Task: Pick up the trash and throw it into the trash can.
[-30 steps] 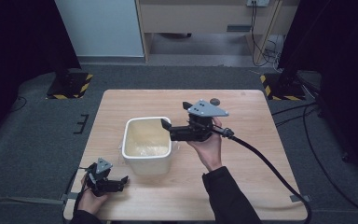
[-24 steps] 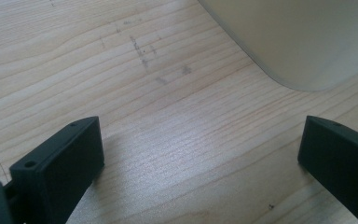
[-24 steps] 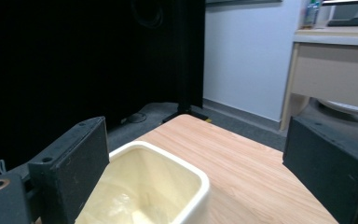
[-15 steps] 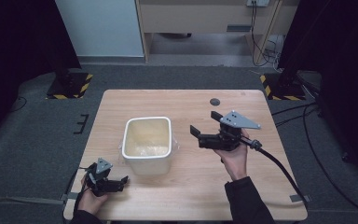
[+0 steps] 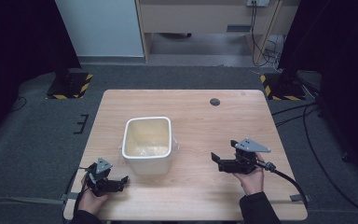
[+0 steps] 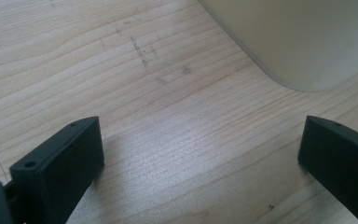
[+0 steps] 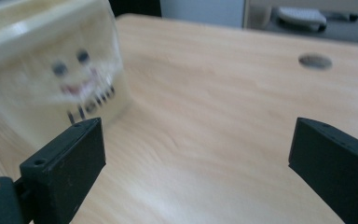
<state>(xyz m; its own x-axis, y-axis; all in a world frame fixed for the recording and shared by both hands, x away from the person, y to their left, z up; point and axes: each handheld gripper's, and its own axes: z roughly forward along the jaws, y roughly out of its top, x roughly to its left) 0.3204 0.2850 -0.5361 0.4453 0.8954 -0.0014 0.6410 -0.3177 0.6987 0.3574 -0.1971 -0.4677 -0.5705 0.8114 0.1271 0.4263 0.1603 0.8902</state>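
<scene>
Wooden table (image 5: pixel 196 196) bare between tub (image 5: pixel 148 143) and both grippers' spread, empty fingers (image 7: pixel 70 158).

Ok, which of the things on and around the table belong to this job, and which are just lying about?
In the job:
white bin at mid-table
left gripper, open, empty
right gripper, open, empty, jaws just widened

Lying about:
dark round spot in the table
striped floor bases
cables on the floor

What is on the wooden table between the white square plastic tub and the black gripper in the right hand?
Nothing: bare table separates the white square plastic tub from the right gripper, as seen in the high view.
</scene>
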